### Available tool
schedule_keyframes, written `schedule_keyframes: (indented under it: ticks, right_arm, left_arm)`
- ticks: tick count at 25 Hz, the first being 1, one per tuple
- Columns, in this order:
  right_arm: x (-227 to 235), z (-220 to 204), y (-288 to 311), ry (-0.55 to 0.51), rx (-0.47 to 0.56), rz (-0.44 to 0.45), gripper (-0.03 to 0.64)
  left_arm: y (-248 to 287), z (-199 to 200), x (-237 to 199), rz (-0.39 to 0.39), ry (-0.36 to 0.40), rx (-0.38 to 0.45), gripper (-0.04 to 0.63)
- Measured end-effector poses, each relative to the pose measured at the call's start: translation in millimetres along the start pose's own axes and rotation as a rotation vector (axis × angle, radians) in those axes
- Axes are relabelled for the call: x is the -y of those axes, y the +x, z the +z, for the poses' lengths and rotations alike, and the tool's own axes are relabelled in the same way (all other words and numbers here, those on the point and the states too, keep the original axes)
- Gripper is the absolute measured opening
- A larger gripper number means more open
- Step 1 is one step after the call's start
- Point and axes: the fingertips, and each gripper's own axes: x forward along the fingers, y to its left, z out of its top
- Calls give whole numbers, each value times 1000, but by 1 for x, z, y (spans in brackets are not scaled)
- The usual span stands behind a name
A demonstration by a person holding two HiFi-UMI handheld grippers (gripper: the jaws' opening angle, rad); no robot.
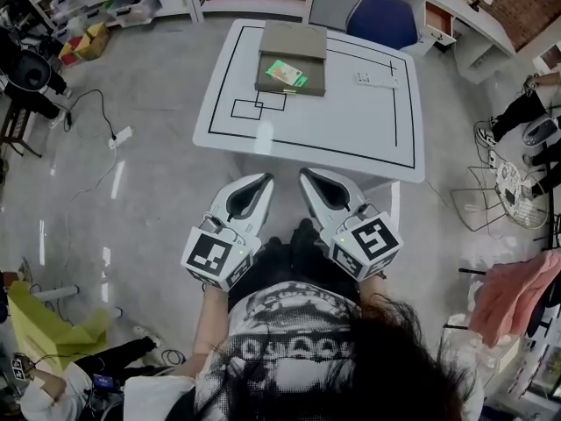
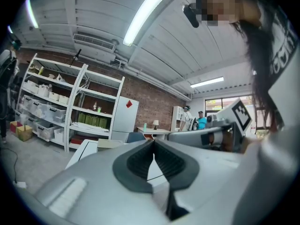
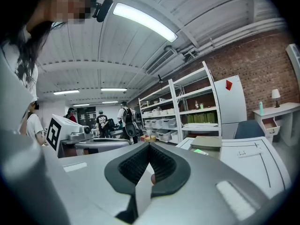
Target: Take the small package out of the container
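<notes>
Small green flat package (image 1: pixel 287 74) lies in the open brown cardboard container (image 1: pixel 263 82) on the white table (image 1: pixel 351 121), well apart from the left gripper (image 1: pixel 263 179) and right gripper (image 1: pixel 308 174), both with jaws together, so one should open before descending over it.

Work site as I see it: a lab-style workshop. Evidence: bare brick wall (image 2: pixel 157 108); white metal shelving (image 2: pixel 70 102) stocked with storage bins (image 2: pixel 42 131); fluorescent strip light (image 2: pixel 143 15) on a panelled ceiling; white table (image 1: pixel 351 117) marked with black tape lines (image 1: pixel 259 106); power strip (image 1: pixel 121 136) trailing cable over polished floor (image 1: pixel 149 182); other people (image 3: pixel 101 121) standing about.
</notes>
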Motion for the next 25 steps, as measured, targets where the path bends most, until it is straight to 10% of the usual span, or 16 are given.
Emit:
schedule_keyframes:
  ticks: [25]
  right_arm:
    - [148, 12, 140, -5, -74, 118, 5]
  left_arm:
    - [142, 11, -105, 120, 3, -36, 0]
